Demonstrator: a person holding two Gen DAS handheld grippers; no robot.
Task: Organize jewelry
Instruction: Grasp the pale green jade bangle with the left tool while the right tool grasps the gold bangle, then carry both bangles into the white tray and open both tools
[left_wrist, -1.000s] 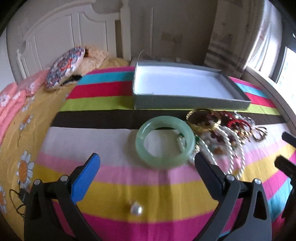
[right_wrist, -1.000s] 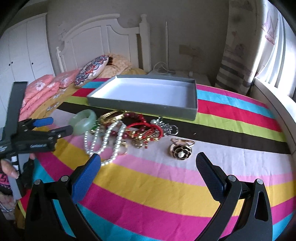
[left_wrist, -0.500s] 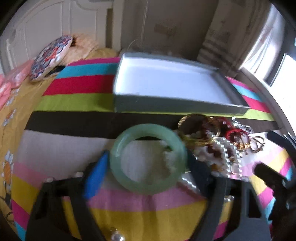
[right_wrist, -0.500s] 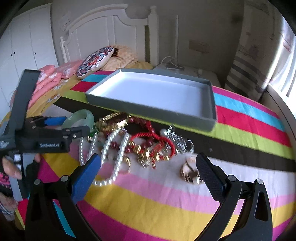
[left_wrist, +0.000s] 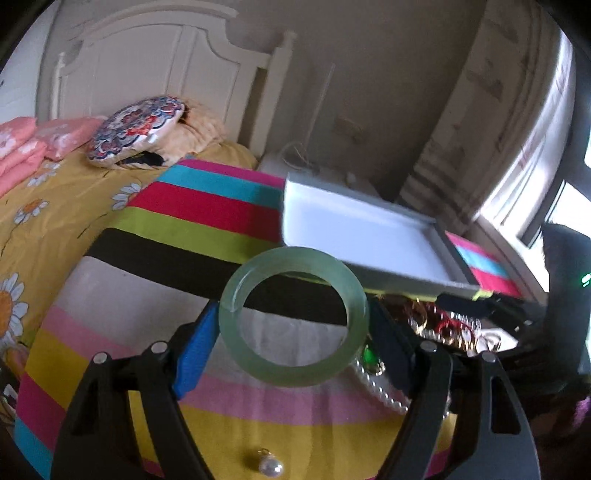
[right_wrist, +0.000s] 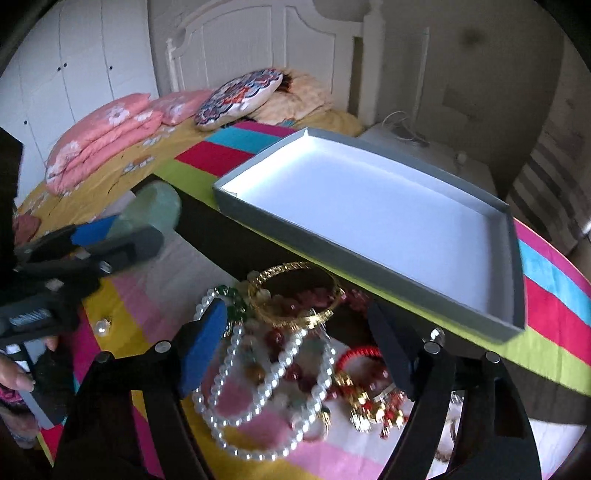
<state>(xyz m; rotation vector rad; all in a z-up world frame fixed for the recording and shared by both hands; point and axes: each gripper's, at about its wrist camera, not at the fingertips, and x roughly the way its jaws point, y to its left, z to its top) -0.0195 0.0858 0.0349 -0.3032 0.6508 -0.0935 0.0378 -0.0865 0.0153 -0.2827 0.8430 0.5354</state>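
Left gripper (left_wrist: 293, 332): two-finger tool, blue pad one side, black the other; clenched across the outer rim of the green jade bangle (left_wrist: 293, 319), which appears lifted clear of the striped bedspread (left_wrist: 207, 206). Seen side-on from the right wrist camera, the bangle sits between the pads, short of the box.

Right gripper (right_wrist: 299, 345): jaws have just been closing. They straddle the tangle of pearl necklace (right_wrist: 258, 373), gold bangle (right_wrist: 291, 291) and red beaded bracelets (right_wrist: 364, 376); the pads do not press on any piece, so nothing is held.

Grey shallow box (right_wrist: 369, 258): white-lined, nothing in it, lying on the bedspread just behind the heap.

Loose pearl pendant (left_wrist: 270, 466): apart from the heap, on the yellow stripe.

Step in hand, as judged: first transfers to the box, none yet delivered. Next move calls for carrying the jade bangle over the near wall and setting it down gently, being hard and probably brittle. The right gripper needs one strand singled out; tangled pieces may drag along.
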